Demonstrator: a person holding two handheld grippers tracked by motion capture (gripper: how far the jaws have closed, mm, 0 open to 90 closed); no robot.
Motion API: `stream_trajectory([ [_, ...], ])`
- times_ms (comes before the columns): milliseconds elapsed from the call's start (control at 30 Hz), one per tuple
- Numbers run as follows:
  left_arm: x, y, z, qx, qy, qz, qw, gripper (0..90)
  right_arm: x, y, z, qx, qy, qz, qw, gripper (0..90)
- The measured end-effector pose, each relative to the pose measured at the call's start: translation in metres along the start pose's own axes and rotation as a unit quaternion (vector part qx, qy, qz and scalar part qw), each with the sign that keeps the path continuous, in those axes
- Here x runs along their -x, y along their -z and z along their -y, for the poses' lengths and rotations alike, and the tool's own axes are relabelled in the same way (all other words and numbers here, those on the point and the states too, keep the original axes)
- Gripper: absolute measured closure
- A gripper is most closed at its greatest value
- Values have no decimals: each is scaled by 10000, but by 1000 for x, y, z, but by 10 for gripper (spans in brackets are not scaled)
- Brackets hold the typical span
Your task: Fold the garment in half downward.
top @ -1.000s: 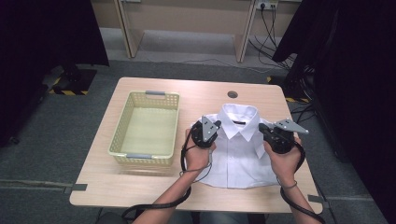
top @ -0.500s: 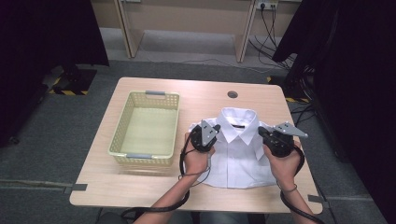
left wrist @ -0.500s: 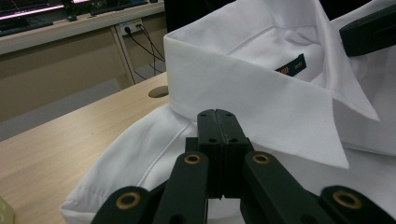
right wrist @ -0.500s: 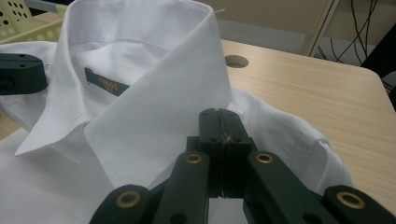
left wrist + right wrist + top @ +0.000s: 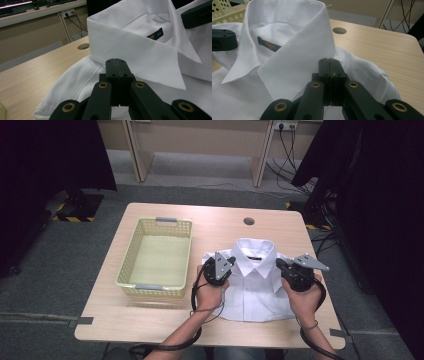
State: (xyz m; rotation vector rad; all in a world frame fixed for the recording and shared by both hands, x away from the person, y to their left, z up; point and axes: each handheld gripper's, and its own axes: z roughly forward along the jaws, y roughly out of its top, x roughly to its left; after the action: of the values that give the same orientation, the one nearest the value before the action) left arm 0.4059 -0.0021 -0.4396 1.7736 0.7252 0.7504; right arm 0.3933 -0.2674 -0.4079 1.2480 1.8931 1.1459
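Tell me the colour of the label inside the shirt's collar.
Dark navy label with orange lettering, clearest in the right gripper view.

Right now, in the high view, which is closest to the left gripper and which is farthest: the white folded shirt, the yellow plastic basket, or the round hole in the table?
1. White folded shirt: right under the left gripper.
2. Yellow plastic basket: beside it, leftward.
3. Round hole in the wooden table: farthest, toward the far edge.

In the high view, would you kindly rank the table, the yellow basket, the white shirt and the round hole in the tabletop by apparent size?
1. Table, largest.
2. and 3. White shirt and yellow basket look about alike; I won't rank them.
4. Round hole, smallest.
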Motion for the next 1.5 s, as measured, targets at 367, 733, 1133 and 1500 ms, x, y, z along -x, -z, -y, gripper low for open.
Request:
stream_trajectory([
  [367,4,3,9,-59,-28,23,10000,892,-4,1,9,-69,22,-39,10000,895],
  [733,8,6,16,-129,-84,72,9999,892,-5,3,16,-127,45,-64,9999,895],
  [1133,12,10,25,-227,-144,102,9996,892,-9,3,24,-205,47,-99,9997,895],
  [1500,12,13,30,-293,-172,108,9994,892,-13,3,30,-283,101,-149,9994,894],
])
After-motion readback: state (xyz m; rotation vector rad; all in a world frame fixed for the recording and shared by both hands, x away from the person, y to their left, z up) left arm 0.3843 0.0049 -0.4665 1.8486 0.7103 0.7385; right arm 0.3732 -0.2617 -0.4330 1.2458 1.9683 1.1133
